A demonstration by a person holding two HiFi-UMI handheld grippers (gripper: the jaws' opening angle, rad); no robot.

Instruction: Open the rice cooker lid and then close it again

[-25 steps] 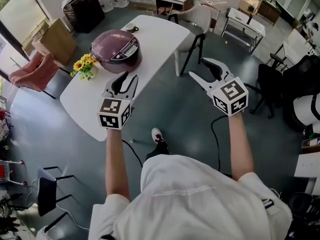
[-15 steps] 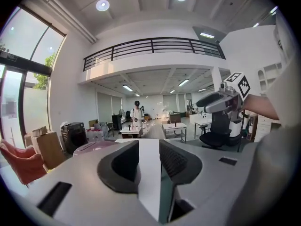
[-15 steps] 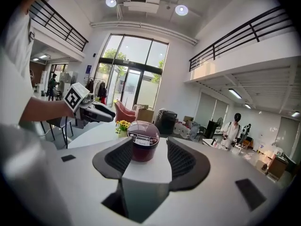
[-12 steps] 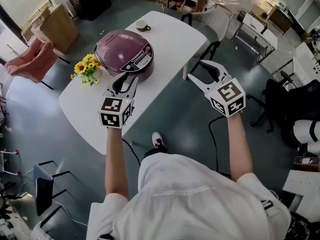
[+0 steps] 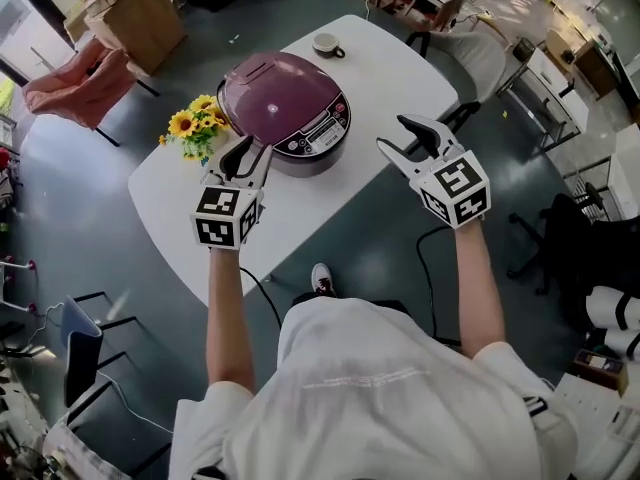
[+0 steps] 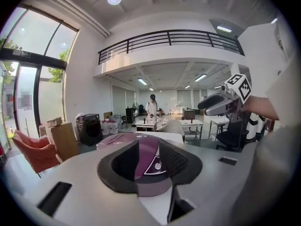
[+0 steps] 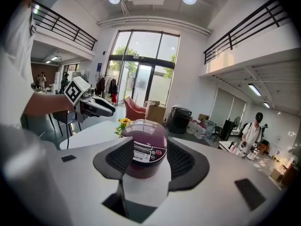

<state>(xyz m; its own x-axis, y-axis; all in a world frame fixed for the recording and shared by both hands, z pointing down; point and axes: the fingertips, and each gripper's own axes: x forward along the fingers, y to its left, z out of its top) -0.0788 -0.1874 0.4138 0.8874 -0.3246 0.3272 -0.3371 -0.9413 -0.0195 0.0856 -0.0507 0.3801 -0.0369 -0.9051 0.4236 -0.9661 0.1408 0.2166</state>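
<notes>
Head view pictures showed a glossy purple, round rice cooker (image 5: 285,108) set on a white, rounded-corner table (image 5: 300,203), with its lid shut and its control panel turned toward the person. A small bunch of yellow sunflowers (image 5: 195,126) was seen just beside the cooker at its left, and a small white cup (image 5: 327,44) was placed further back on the same table, well apart from the cooker.

The left gripper (image 5: 250,151) was held out above the table's near part, pointed at the cooker's left flank and stopped short of it. In the left gripper view its jaws were seen partly apart, with nothing pressed between the pads; only the cooker's purple lid was framed in the gap beyond them.

The right gripper (image 5: 397,135) was held off the table's right edge, near the cooker's front right. Its jaws were spread wide and were closing, and nothing was held between them. In the right gripper view the cooker's panel was framed between the jaws, untouched.

A pink armchair (image 5: 80,83) and a brown cardboard box (image 5: 140,8) were seen on the grey floor beyond the table.
</notes>
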